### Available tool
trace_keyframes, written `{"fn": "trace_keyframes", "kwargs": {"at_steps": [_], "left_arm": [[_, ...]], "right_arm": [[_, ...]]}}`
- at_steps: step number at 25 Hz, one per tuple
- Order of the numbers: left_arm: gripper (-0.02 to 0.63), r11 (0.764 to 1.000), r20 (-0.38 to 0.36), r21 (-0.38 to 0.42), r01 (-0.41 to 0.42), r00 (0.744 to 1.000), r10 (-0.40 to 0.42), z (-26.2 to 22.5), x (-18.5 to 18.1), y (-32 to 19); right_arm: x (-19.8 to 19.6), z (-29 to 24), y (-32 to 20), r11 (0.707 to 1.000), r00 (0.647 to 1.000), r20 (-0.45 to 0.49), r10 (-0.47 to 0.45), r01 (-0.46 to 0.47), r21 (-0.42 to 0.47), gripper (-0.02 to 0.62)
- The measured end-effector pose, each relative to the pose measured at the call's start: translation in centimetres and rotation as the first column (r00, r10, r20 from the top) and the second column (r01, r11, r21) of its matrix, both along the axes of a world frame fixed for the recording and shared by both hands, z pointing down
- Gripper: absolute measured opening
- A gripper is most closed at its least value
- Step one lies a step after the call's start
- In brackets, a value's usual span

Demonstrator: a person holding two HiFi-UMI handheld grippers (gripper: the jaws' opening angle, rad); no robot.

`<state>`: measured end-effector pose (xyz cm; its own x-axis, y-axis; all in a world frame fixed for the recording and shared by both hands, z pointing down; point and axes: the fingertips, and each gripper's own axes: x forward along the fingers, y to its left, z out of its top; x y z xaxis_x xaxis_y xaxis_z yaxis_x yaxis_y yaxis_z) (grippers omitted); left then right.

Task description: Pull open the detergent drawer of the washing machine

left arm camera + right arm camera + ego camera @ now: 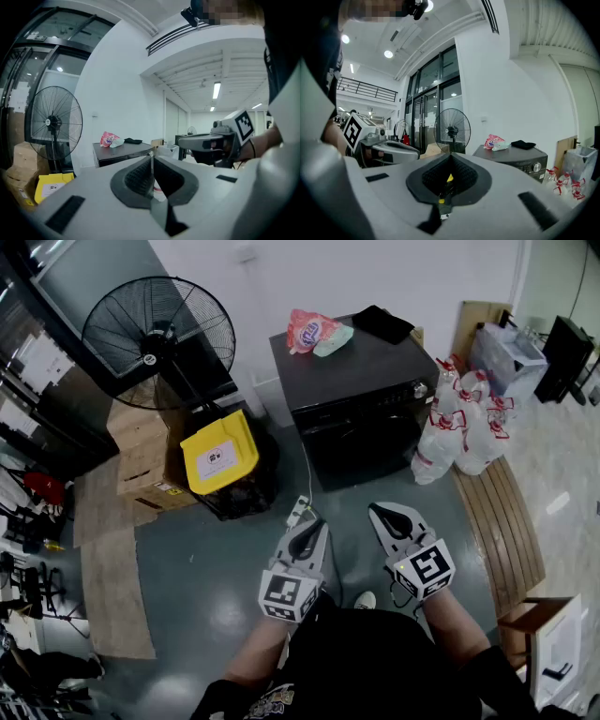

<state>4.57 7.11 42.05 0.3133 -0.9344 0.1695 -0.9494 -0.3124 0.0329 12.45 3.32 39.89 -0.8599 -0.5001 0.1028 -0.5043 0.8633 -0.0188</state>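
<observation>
The dark washing machine (361, 399) stands against the white wall, some way ahead of me. Its control strip with a round knob (419, 388) runs along the top of the front; I cannot make out the detergent drawer on it. My left gripper (316, 524) and right gripper (374, 510) are held side by side in front of me, well short of the machine. Both are shut with nothing in them. The left gripper view shows its closed jaws (151, 155) and the machine (119, 152) beyond. In the right gripper view, closed jaws (450, 158) point at the machine (518, 158).
A pink bag (309, 331) and a black cloth (382, 322) lie on the machine. A standing fan (159, 329), cardboard boxes (141, 451) and a yellow-lidded bin (218, 454) stand to its left. Water bottles (459, 423) and a wooden bench (502, 521) are on its right. A power strip (298, 512) lies on the floor.
</observation>
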Motion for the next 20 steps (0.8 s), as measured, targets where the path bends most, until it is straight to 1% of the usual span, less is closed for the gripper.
{"fn": "trace_keyframes", "kwargs": {"at_steps": [7,10,14,15,16,17,18,19,20], "left_arm": [[0.02,1.0,-0.002,0.001,-0.002,1.0,0.002,0.2,0.1,0.1],[0.02,1.0,-0.008,-0.002,-0.008,1.0,0.008,0.3,-0.2,-0.1],[0.021,1.0,-0.015,-0.003,-0.014,1.0,0.014,0.4,-0.6,-0.3],[0.024,1.0,-0.018,-0.005,-0.019,1.0,0.018,0.5,-0.8,-0.4],[0.047,1.0,-0.022,-0.006,-0.023,0.999,0.023,0.5,-0.9,-0.5],[0.083,1.0,-0.027,-0.005,-0.028,0.999,0.027,0.6,-1.1,-0.7],[0.126,1.0,-0.032,-0.005,-0.031,0.999,0.03,0.6,-1.4,-0.9],[0.154,1.0,-0.035,-0.002,-0.031,0.999,0.031,0.6,-1.7,-1.0],[0.18,1.0,-0.038,0.001,-0.029,0.999,0.029,0.5,-2.0,-1.2]], "right_arm": [[0.0,0.5,0.0,1.0,1.0,0.012,0.005,-0.005,-0.009,0.005],[-0.2,0.4,-0.3,1.0,0.999,0.039,0.006,-0.005,-0.022,0.005],[-0.7,0.6,-0.7,0.999,0.999,0.045,0.017,-0.016,-0.032,0.006],[-0.8,0.8,-0.8,0.999,0.998,0.052,0.021,-0.019,-0.037,0.008],[-1.0,0.9,-1.0,0.999,0.998,0.062,0.024,-0.022,-0.044,0.009],[-1.2,0.9,-1.2,0.998,0.997,0.075,0.027,-0.023,-0.052,0.043],[-1.6,0.9,-1.5,0.998,0.996,0.084,0.029,-0.023,-0.062,0.178],[-1.9,0.9,-1.8,0.997,0.996,0.089,0.029,-0.023,-0.072,0.222],[-2.3,0.9,-2.0,0.996,0.995,0.091,0.03,-0.022,-0.082,0.224]]}}
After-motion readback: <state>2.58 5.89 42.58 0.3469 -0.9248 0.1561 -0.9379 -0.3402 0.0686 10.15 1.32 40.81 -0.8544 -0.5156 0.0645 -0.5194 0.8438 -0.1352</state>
